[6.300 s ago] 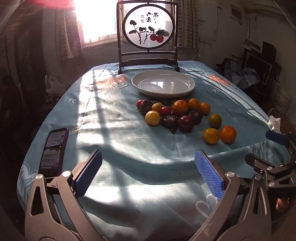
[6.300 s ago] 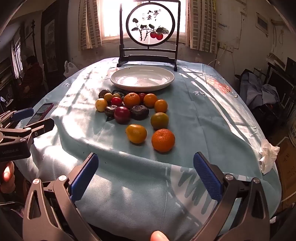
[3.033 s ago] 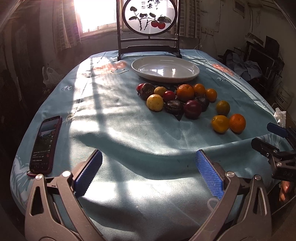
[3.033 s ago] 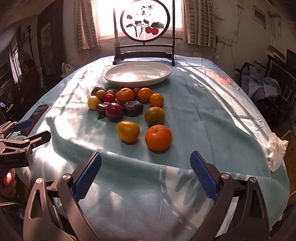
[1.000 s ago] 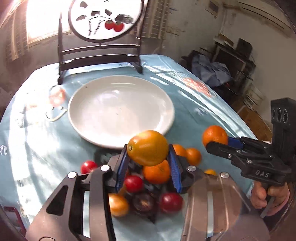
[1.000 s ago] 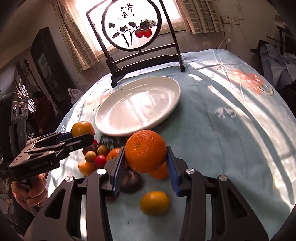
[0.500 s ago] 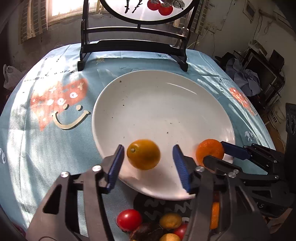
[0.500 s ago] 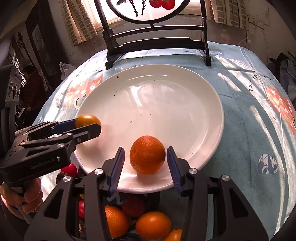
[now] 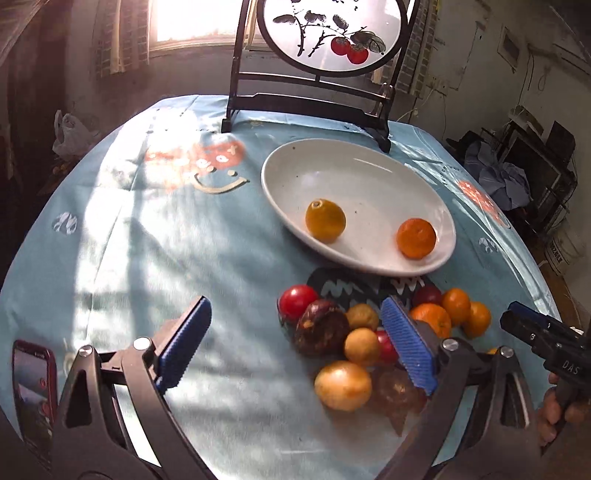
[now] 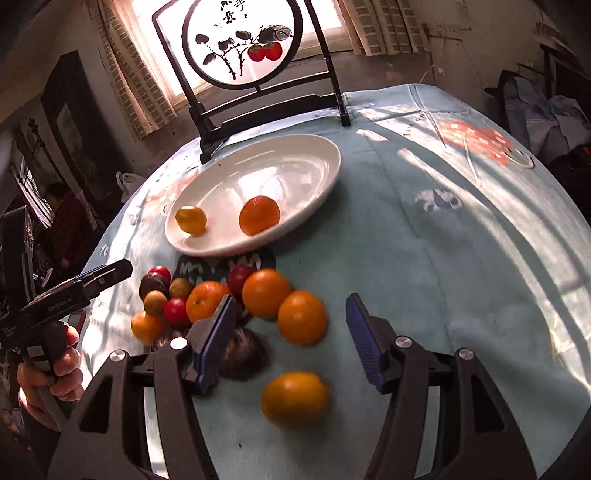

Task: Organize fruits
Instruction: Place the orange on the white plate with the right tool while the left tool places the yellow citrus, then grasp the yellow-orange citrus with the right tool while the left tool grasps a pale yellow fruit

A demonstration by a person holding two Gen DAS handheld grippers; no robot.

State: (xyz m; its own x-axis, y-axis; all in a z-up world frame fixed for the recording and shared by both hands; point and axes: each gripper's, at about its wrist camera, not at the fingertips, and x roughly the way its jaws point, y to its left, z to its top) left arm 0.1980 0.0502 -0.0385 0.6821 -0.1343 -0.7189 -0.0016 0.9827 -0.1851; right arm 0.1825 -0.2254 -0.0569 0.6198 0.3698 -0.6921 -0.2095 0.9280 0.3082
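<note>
Both grippers had pulled back from the plate (image 9: 280, 162), leaving the yellow fruit (image 9: 325, 220) and orange (image 9: 416, 237) on it. The left gripper (image 9: 295, 347) and right gripper (image 10: 291, 339) were wide open, holding nothing.

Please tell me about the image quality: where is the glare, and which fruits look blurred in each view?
Left wrist view: the window is blown out, sun stripes cross the tablecloth, and the nearest yellow fruit is soft. Right wrist view: glare whitens the plate, and the near orange fruit is motion-blurred. In both, the fisheye bends the table edge.
</note>
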